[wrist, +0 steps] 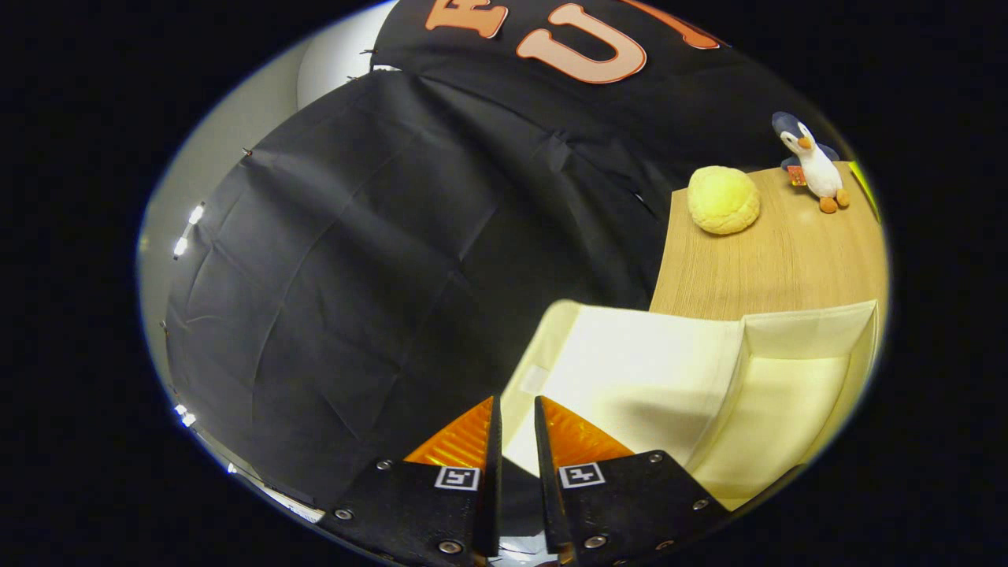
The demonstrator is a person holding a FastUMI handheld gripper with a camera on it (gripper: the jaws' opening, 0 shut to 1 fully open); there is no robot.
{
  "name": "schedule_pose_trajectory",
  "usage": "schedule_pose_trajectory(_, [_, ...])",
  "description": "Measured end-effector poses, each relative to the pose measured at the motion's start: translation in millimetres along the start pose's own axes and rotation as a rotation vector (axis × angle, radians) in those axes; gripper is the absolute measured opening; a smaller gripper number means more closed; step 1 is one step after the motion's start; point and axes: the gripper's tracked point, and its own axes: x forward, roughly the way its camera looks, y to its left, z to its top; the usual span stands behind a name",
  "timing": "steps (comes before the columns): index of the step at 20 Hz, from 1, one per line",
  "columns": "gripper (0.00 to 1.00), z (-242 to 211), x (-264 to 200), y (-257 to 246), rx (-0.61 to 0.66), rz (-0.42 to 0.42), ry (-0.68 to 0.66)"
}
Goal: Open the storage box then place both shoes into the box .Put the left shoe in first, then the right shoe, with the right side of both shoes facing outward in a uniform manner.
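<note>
**Gripper above the open storage box, fingers nearly together**

The booth's wall (378,260), a matt black cloth creased in long shallow folds and stitched in panels, spans the ground beyond the fingers. Next in extent is the storage box (661,378), a soft-sided container of cream woven fabric; its lid or flap stands open, showing smooth pale inner panels that meet in straight seams and a squared corner. The box lies just ahead of the fingers and to their right, resting on the table (787,260), a flat board with a light wood-grain finish. No shoe is seen in the visible part of the box.

The gripper (517,413) points towards the near edge of the box. Its two flat, wedge-shaped fingers have ribbed inner faces and stand close together, parted by a narrow slit with nothing held between them.

At the far end of the table sit a rounded, pale yellow, dimpled plush bun (723,200) and, smallest, an upright plush penguin (811,161).
</note>
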Motion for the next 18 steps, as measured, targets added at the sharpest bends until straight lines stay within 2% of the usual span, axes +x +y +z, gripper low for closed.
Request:
schedule_pose_trajectory(1, [0.26, -1.0, -5.3, -7.4, -0.023, -0.025, -0.008])
schedule_pose_trajectory(2, [0.39, -3.8, -14.5, -19.7, -0.049, -0.060, -0.009])
schedule_pose_trajectory(3, [0.47, -9.3, -27.1, -37.6, -0.071, -0.103, -0.010])
schedule_pose_trajectory(4, [0.62, -12.9, -39.0, -58.2, -0.090, -0.150, -0.012])
schedule_pose_trajectory(6, [0.75, -17.3, -65.1, -101.2, -0.112, -0.239, -0.022])
schedule_pose_trajectory(10, [0.86, -27.5, -136.8, -169.7, -0.152, -0.403, -0.047])
schedule_pose_trajectory(18, [0.87, -60.4, -251.9, -279.9, -0.186, -0.678, -0.078])
